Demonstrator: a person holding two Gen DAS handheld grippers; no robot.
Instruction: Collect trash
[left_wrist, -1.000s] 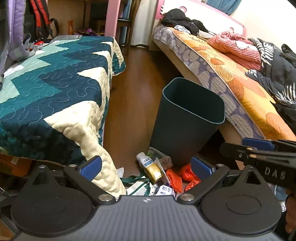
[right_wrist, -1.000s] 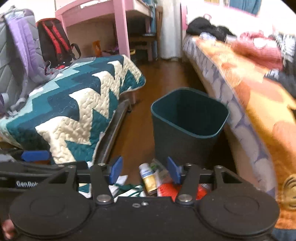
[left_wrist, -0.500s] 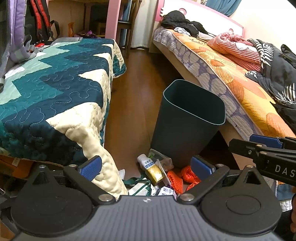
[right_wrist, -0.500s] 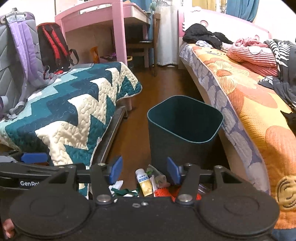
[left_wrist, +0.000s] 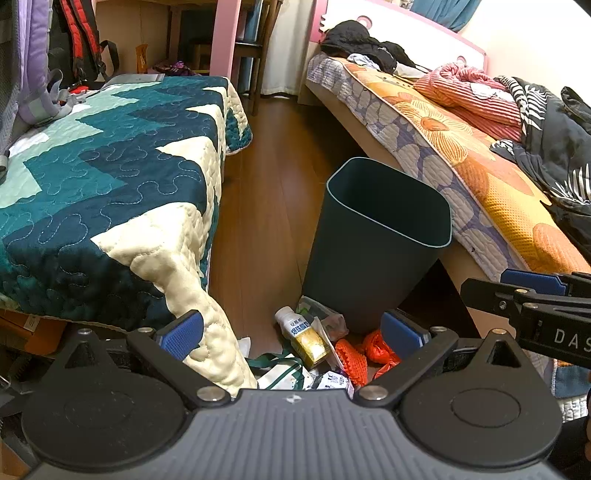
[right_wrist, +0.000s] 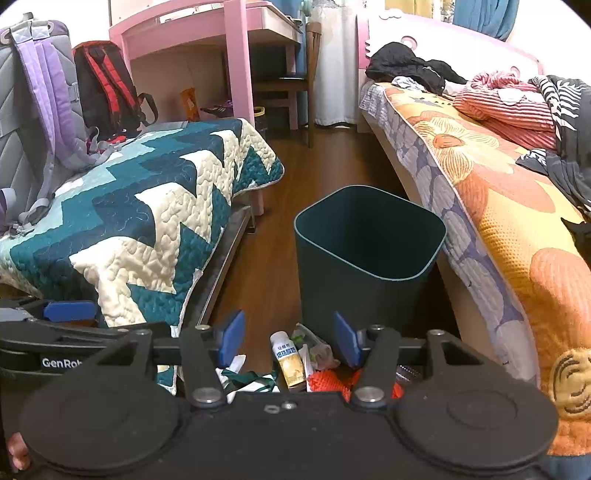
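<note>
A dark green trash bin (left_wrist: 373, 251) (right_wrist: 365, 254) stands upright on the wood floor between two beds. At its near foot lies a heap of trash: a small white-and-yellow bottle (left_wrist: 303, 336) (right_wrist: 287, 357), orange mesh netting (left_wrist: 364, 354) (right_wrist: 327, 380), clear plastic wrap (left_wrist: 327, 321) and white paper with a green strap (left_wrist: 284, 373). My left gripper (left_wrist: 291, 332) is open and empty above the heap. My right gripper (right_wrist: 290, 338) is open and empty, its jaws framing the bottle. Each gripper shows at the edge of the other's view.
A low bed with a teal zigzag quilt (left_wrist: 110, 192) (right_wrist: 155, 221) hangs over the floor on the left. A bed with an orange flower cover (left_wrist: 480, 177) (right_wrist: 498, 206) and heaped clothes lies right. Backpacks (right_wrist: 103, 88) and a pink desk (right_wrist: 236, 40) stand behind.
Both grippers have risen and drawn back slightly, so the bin and trash sit a little lower and farther in view. Both grippers stay open.
</note>
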